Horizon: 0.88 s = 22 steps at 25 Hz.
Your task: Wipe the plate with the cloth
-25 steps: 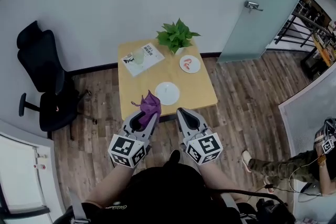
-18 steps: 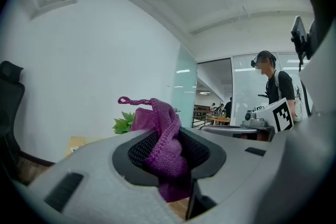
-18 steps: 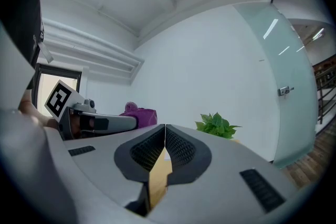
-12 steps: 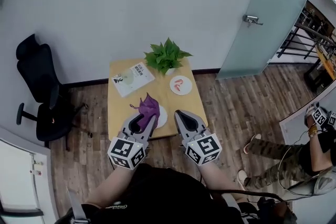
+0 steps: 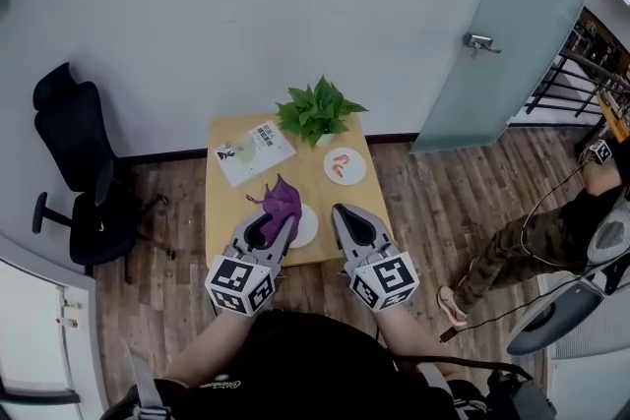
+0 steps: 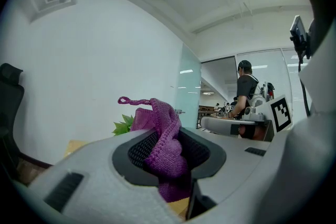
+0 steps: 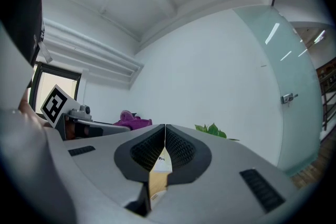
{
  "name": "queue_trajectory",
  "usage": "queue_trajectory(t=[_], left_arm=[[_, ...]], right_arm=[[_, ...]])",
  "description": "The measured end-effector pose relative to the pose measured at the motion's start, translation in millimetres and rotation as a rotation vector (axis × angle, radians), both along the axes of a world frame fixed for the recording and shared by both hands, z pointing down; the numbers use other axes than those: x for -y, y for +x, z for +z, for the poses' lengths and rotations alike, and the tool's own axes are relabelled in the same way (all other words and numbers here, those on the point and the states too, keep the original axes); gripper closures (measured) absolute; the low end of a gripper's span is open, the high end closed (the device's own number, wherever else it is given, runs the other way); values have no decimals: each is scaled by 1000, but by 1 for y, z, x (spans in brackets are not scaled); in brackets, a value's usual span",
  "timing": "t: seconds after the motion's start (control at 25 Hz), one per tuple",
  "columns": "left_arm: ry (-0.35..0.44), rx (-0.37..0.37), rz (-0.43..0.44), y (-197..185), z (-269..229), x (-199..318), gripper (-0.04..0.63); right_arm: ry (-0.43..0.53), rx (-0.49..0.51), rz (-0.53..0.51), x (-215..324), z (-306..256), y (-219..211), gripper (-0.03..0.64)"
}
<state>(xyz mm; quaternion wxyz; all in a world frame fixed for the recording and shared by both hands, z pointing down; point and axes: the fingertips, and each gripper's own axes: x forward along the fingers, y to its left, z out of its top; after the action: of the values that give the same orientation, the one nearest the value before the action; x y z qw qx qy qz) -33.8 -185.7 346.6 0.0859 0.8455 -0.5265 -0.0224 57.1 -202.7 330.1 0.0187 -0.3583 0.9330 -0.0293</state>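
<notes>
Purple cloth (image 5: 282, 200) — pinched in left gripper (image 5: 278, 227), carried forward since a second ago, now overlapping white plate (image 5: 306, 229) on table (image 5: 224, 211); right gripper (image 5: 346, 219) closed, empty. Wiping looks about to begin.

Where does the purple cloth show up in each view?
Head view: cloth at centre, held by the left gripper over the table.
Left gripper view: centre, between the jaws.
Right gripper view: left of centre, small.
Shared landmark: green plant.
</notes>
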Motion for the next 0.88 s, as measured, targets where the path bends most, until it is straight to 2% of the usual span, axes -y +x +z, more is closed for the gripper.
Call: queue_trajectory(t=[0.12, 0.24, 0.52, 0.72, 0.88], left_arm=[[3, -3, 7, -9, 0, 3, 483], [9, -9, 0, -22, -3, 5, 483], [-11, -16, -8, -50, 2, 9, 483], [-33, -23, 11, -56, 13, 10, 483], [-79, -38, 29, -57, 27, 12, 483]], right_arm=[[40, -12, 12, 2, -6, -12, 611], [41, -22, 6, 5, -7, -28, 611], [3, -39, -12, 5, 2, -57, 611], [-23, -54, 16, 7, 13, -60, 611], [-73, -75, 41, 9, 29, -57, 611]])
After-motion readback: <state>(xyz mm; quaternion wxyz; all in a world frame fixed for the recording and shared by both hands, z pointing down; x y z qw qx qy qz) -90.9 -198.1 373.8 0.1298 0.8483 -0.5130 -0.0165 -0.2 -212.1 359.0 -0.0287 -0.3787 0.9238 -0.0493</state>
